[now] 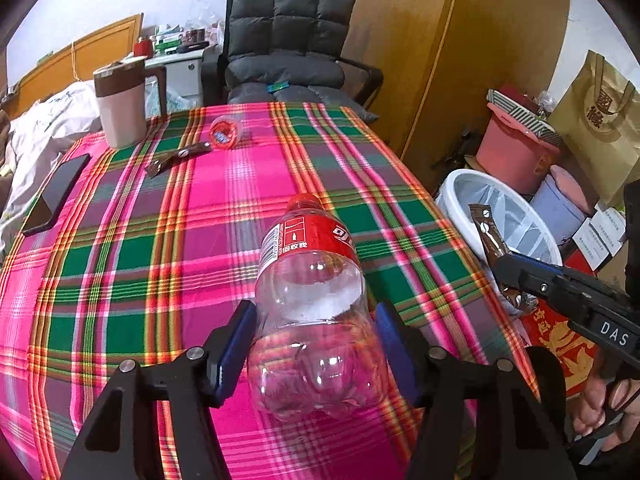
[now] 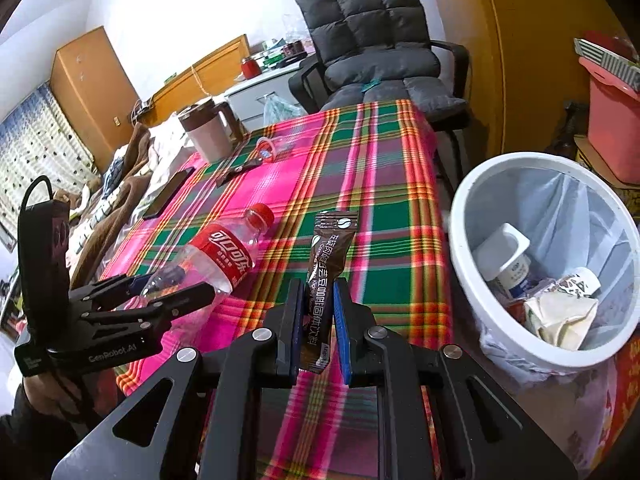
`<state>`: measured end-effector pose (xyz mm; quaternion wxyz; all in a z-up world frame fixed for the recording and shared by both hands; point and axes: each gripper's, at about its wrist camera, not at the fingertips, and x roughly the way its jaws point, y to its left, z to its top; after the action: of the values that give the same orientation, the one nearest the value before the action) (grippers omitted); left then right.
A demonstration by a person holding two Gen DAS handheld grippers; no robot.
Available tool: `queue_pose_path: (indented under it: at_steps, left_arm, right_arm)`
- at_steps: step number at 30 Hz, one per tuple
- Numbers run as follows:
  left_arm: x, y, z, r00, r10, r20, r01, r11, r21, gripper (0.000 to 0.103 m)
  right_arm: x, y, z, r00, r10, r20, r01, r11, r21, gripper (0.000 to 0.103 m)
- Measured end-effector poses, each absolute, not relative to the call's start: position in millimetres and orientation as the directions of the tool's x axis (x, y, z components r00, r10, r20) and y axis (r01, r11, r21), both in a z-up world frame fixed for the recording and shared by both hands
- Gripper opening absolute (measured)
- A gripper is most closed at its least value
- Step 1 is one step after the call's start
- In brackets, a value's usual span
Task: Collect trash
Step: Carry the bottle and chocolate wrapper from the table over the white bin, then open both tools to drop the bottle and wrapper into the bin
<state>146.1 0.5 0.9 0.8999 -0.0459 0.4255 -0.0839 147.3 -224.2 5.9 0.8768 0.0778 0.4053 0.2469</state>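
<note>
- Two grips: left gripper (image 1: pixel 316 356) clamps the bottle (image 1: pixel 310 280) low, above the table (image 1: pixel 120 240); empty, light, crushable, slick.
- Right gripper (image 2: pixel 316 320) pinches the sachet (image 2: pixel 326 276) near the bin (image 2: pixel 472 216); limp, hold mid-body.

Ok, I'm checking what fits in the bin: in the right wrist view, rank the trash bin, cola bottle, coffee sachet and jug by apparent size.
1. trash bin
2. cola bottle
3/4. coffee sachet and jug: unsure. The sachet is much nearer the camera.
</note>
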Motion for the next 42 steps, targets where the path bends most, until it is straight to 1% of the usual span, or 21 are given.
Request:
queue_pose_path:
  at_steps: [12,24,30,39,41,42]
  left_arm:
    - [151,-49,21,0.653,-0.271,-0.707,0.205,0.962,-0.18,0.061]
    - [170,-104,40,0.654,-0.358,-0.667,0.318,0.93,-0.187,0.061]
    - [186,-132,36,0.627,-0.406,-0.665,0.37,0.906,-0.205,0.062]
    - [221,-174,19,0.559,-0.464,-0.687,0.431,0.871,-0.237,0.062]
    - [227,-180,15,0.548,-0.475,-0.688,0.439,0.864,-0.247,0.062]
    - [229,-182,14,0.548,-0.479,-0.686,0.441,0.862,-0.249,0.062]
  right_arm:
    - [141,-260,13,0.602,0.464,-0.65,-0.314,0.886,0.342,0.017]
    - [144,-303,13,0.651,0.397,-0.647,-0.221,0.915,0.338,0.017]
    - [151,-327,8,0.662,0.357,-0.659,-0.162,0.927,0.339,0.017]
    - [166,-355,-8,0.647,0.304,-0.7,-0.076,0.938,0.337,0.018]
    - [168,-358,-10,0.644,0.293,-0.707,-0.067,0.942,0.33,0.02]
    - [168,-358,-10,0.643,0.291,-0.708,-0.064,0.942,0.33,0.026]
